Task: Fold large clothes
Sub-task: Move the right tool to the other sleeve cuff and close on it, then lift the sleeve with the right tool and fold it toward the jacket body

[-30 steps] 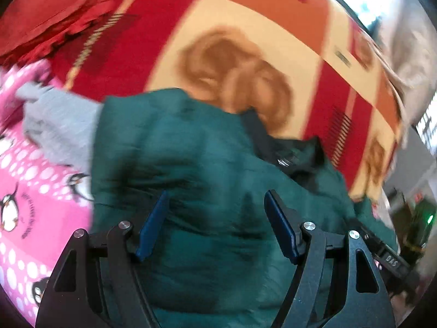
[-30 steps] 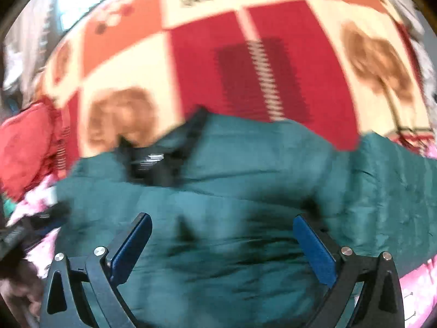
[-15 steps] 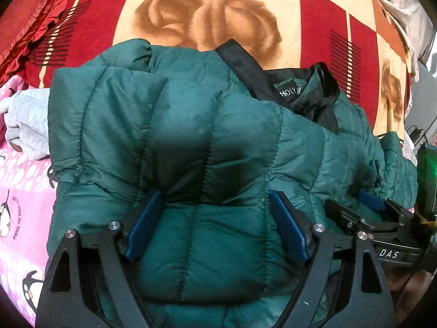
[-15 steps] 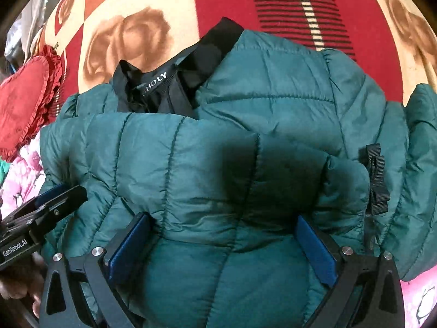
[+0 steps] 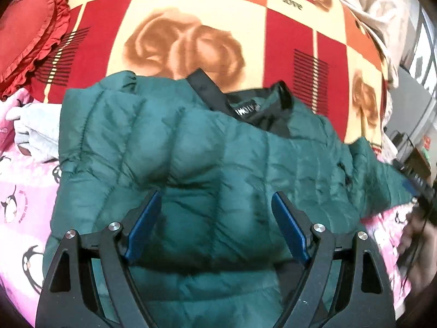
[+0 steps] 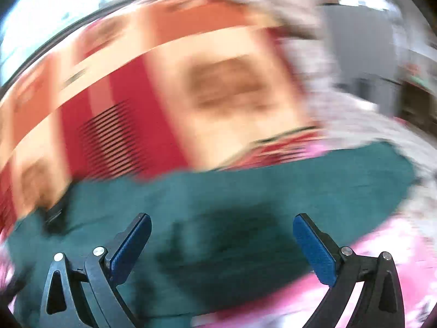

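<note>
In the left wrist view, the green puffer jacket [image 5: 191, 158] fills the middle and lower frame, lying on a bed with its long axis running left to right across the picture. Its black collar [image 5: 254, 106] sits at the upper centre. The left hand-held gripper [image 5: 215, 218] hovers directly over the jacket's body with its blue fingers [image 5: 142, 221] spread wide, holding nothing. One sleeve [image 5: 382, 180] stretches out to the right edge, where the right hand-held gripper [image 5: 418, 183] shows dimly; that side is judged nearer to the sleeve. The red and cream blanket [image 5: 286, 41] carries the word "love" at upper right and partly at upper left. The collar label is too blurred to read. A red heart cushion [image 5: 27, 27] lies upper left, and a pink penguin sheet [image 5: 21, 207] lower left.

In the right wrist view, all is smeared. The jacket [image 6: 245, 205] lies as a green band across the lower half, beneath the right hand-held gripper [image 6: 221, 243], whose jaws stand wide and empty. No writing is legible.
</note>
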Demonstrator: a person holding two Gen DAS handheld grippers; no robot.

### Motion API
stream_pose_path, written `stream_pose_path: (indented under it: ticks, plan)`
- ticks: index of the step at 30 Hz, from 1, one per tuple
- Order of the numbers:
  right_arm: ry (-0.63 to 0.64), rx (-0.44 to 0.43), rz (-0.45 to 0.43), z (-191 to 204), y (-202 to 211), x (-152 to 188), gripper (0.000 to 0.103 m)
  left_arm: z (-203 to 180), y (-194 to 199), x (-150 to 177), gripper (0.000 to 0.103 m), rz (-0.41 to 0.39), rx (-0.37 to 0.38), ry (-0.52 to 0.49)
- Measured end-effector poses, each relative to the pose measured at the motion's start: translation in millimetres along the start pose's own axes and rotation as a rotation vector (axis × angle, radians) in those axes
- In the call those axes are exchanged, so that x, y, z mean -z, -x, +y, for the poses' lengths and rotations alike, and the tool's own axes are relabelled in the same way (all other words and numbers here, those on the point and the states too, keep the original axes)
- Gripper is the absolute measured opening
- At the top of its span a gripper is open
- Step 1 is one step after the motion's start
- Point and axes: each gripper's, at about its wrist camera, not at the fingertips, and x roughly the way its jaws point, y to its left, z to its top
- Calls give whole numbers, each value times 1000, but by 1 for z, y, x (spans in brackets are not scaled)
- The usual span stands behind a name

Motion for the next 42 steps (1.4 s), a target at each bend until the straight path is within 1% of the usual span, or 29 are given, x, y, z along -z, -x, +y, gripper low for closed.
stream_pose_path:
  ticks: [1,2,4,6,7,8,9,10,12,13,15,16,17,18,19,20,21,23,26,28,31,32,34,37,40,42]
  plan:
    - [-50,67,-17,-35,-2,-6,103,-3,0,2,83,10,-2,-13]
    - [-88,113,-21,-62,-3,-11,103,-5,0,3,83,18,-4,-25]
    - [-175,178,-14,-117,-7,-15,103,-9,3,6,83,15,-4,-39]
    - [-244,177,18,-153,-15,-14,103,-10,7,7,83,5,-8,-47]
    - [-288,161,46,-173,-23,-11,103,-10,8,8,83,0,-14,-51]
    - [-314,130,71,-184,-29,-8,103,-11,8,8,83,-4,-22,-54]
    - [-303,97,67,-184,-32,-8,103,-10,9,9,83,-6,-27,-55]
    - [-249,72,47,-178,-30,-11,102,-10,7,9,83,-3,-35,-55]
    - [-221,-21,77,-167,-42,-11,103,-7,4,10,83,11,-48,-44]
    - [-212,-81,77,-161,-49,-10,103,-5,1,10,83,21,-51,-39]
    - [-203,-91,62,-156,-56,-11,102,-3,-4,12,83,39,-54,-31]
    - [-227,-127,43,-156,-58,-13,98,-2,-5,12,83,43,-55,-30]
    - [-271,-152,21,-159,-58,-14,88,-2,-6,13,83,45,-57,-30]
    - [-315,-174,2,-163,-56,-11,83,-2,-6,13,83,46,-58,-32]
    - [-343,-185,-12,-165,-56,-13,75,-3,-6,13,83,47,-59,-35]
    - [-361,-192,-29,-166,-56,-13,68,-3,-7,13,83,49,-61,-38]
    - [-360,-194,-46,-165,-54,-14,64,-4,-7,13,83,51,-62,-41]
    - [-346,-197,-60,-163,-51,-15,53,-5,-9,13,83,58,-67,-46]
    - [-352,-210,-69,-162,-48,-16,44,-5,-9,13,83,59,-68,-49]
    - [-378,-212,-74,-164,-48,-13,44,-4,-9,13,83,61,-66,-45]
    - [-476,-216,-62,-178,-56,-3,44,-4,-10,13,83,61,-64,-43]
    - [-486,-208,-66,-181,-57,-2,42,-4,-10,13,83,62,-65,-44]
    - [-486,-212,-93,-183,-58,-3,42,-4,-10,14,83,62,-68,-48]
    - [-466,-224,-89,-181,-61,-5,42,-4,-10,14,83,61,-65,-46]
    - [-420,-206,-81,-175,-61,-5,42,-4,-9,14,83,59,-67,-44]
    - [-426,-205,-75,-174,-58,-5,34,-2,-8,12,83,52,-72,-37]
